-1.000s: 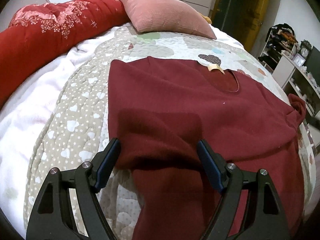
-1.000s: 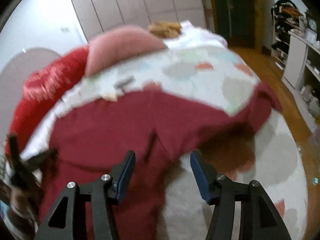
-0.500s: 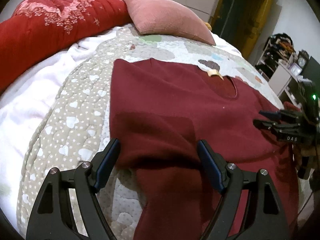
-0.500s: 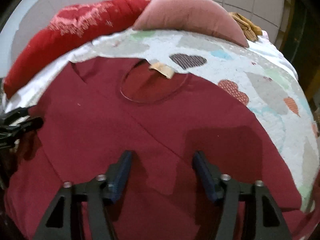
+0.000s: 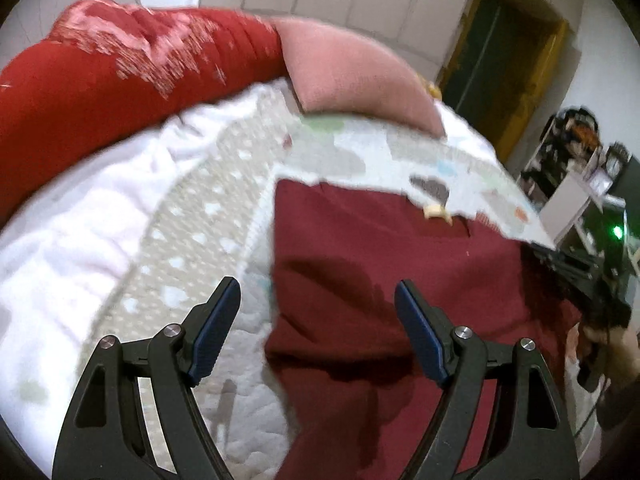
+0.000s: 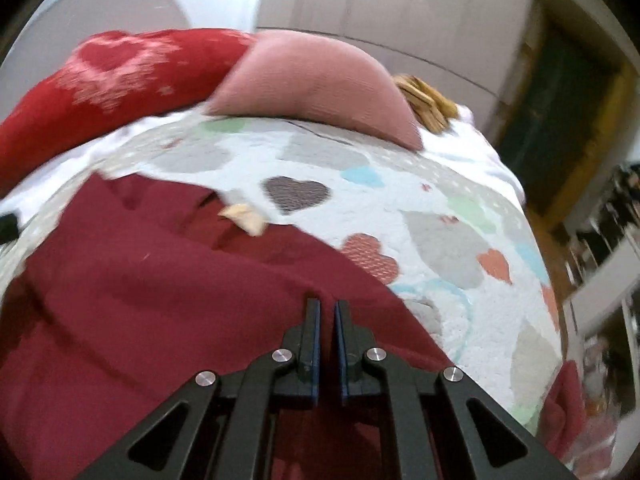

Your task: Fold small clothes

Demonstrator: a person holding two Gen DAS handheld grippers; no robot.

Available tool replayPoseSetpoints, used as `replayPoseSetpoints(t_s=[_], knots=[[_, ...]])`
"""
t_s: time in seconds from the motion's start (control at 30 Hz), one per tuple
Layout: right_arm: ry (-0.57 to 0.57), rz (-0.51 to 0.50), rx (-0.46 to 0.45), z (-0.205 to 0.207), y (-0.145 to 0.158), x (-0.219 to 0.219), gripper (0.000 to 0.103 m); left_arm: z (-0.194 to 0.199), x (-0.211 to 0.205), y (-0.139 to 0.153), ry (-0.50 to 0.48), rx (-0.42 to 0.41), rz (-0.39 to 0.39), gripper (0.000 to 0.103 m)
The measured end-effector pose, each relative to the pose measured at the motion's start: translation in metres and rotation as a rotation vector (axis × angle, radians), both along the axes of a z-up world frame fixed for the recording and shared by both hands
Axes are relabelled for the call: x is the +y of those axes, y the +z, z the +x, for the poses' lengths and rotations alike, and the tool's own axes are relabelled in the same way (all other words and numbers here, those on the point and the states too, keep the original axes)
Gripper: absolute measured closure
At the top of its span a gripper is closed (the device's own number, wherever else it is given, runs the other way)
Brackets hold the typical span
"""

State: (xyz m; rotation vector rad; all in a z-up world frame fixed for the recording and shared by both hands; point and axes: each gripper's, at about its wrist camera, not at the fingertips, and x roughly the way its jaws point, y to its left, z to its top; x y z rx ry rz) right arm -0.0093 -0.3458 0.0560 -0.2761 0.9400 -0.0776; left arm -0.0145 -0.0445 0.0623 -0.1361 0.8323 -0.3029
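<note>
Dark red sweater (image 5: 400, 280) lies flat on the heart-print quilt (image 6: 440, 208) of the bed, just ahead of both hand-held grippers. Neckline and tan neck label (image 6: 244, 218) point away toward the pink pillow (image 6: 316, 84); the long axis runs from there back to the grippers, hem end nearest.

Left hand-held gripper (image 5: 318, 326) hangs wide open over the sweater's near-left edge, nothing between its jaws. Right hand-held gripper (image 6: 327, 312) is closed, pads pinching sweater fabric near the right shoulder.

Versus half a second ago: the right jaws were apart with cloth under them, now clamped together. A second ago the right gripper was over the sleeve side; it has since swung across to the body. Left view has lifted a little.

Both views are motion-blurred. The sweater's hem is cut off by the lower frame edge. In the left view the right gripper is a dark blur at the right edge.
</note>
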Motion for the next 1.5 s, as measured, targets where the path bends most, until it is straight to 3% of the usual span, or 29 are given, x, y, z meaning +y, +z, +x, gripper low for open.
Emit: replayPoseSetpoints(t_s=[0.13,0.23,0.33,0.47,0.63,0.67,0.8,0.9,1.03,1.17,1.23,1.43,1.5], knots=[[-0.051,0.061,0.087,0.008,-0.018,-0.013,0.094,0.008,-0.016,-0.024,-0.012,0.079,0.071,0.023],[-0.062,0.103,0.015,-0.019,0.004,-0.02,0.081,0.011,-0.016,-0.037,-0.001,0.108,0.088,0.023],[-0.106,0.137,-0.023,-0.048,0.015,-0.031,0.08,0.012,-0.012,-0.045,0.017,0.116,0.066,0.023],[-0.149,0.125,0.09,-0.058,-0.023,-0.043,0.08,0.008,-0.01,-0.049,0.02,0.083,0.061,0.023],[-0.215,0.242,0.008,-0.085,-0.007,-0.054,0.079,0.007,-0.004,-0.048,0.037,0.081,0.03,0.023],[-0.228,0.266,-0.009,-0.093,-0.004,-0.057,0.074,0.005,-0.003,-0.046,0.049,0.08,0.037,0.023],[-0.232,0.295,0.068,-0.112,-0.015,-0.068,0.071,-0.012,-0.004,-0.029,0.091,0.056,0.038,0.023],[-0.258,0.308,-0.015,-0.135,0.011,-0.081,0.071,-0.03,-0.014,-0.011,0.079,0.015,0.035,0.023],[-0.408,0.287,-0.13,-0.156,0.047,-0.118,0.054,-0.045,-0.041,0.0,0.018,-0.011,0.013,0.023],[-0.569,0.291,-0.149,-0.148,0.061,-0.158,0.051,-0.051,-0.072,-0.007,-0.056,0.014,-0.01,0.023],[-0.646,0.331,-0.138,-0.135,0.058,-0.179,0.04,-0.05,-0.085,-0.015,-0.083,0.033,0.006,0.023],[-0.751,0.443,-0.107,-0.102,0.034,-0.231,0.042,-0.055,-0.102,-0.033,-0.115,0.033,0.09,0.023],[-0.738,0.412,-0.106,-0.095,0.03,-0.243,0.061,-0.053,-0.101,-0.035,-0.114,0.035,0.089,0.023]])
